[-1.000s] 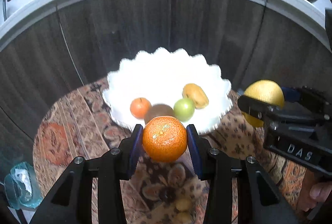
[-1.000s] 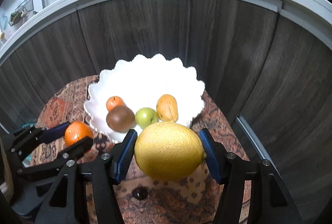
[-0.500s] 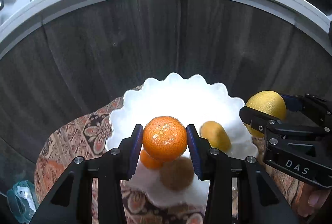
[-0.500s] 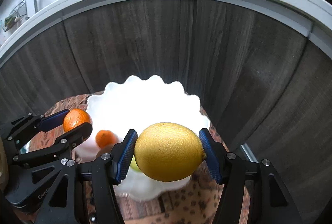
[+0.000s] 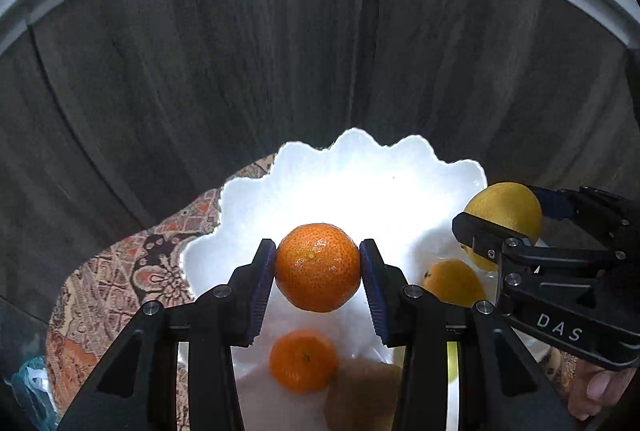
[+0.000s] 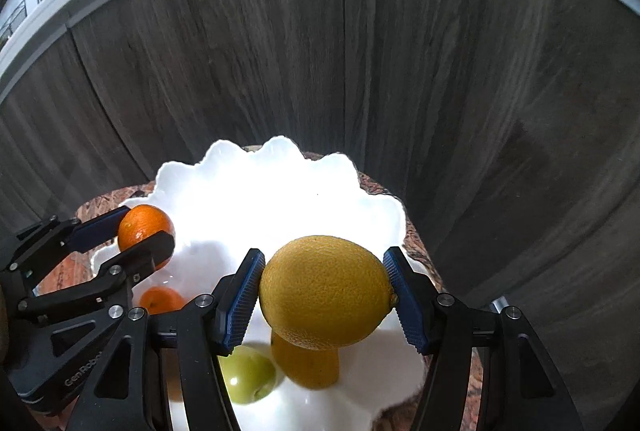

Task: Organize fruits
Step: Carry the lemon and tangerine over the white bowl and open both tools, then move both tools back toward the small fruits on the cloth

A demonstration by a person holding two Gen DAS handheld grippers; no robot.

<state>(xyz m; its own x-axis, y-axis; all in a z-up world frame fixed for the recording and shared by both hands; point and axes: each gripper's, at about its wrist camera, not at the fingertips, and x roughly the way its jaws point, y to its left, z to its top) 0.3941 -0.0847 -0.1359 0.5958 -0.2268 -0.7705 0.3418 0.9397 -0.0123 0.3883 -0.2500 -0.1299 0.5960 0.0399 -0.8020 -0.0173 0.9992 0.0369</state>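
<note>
Before dark wood cabinets (image 5: 200,71), the left gripper (image 5: 318,267) clasps a tangerine (image 5: 318,267), the right gripper (image 6: 324,295) a lemon (image 6: 326,291), above the scalloped white bowl (image 5: 360,167); releasing high risks bruising fruit beneath.

Bowl's (image 5: 400,167) far half lies bare; near fruits (image 6: 248,373) and cabinet doors (image 5: 240,71) seemingly crowd the rest.

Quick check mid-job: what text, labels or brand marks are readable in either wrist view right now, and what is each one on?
"DAS": white letters on the body of the right gripper, seen in the left wrist view.
"GenRobot": on the body of the left gripper, seen in the right wrist view; the last letters run into shadow and are hard to read.
No text shows on the fruit or the bowl.
</note>
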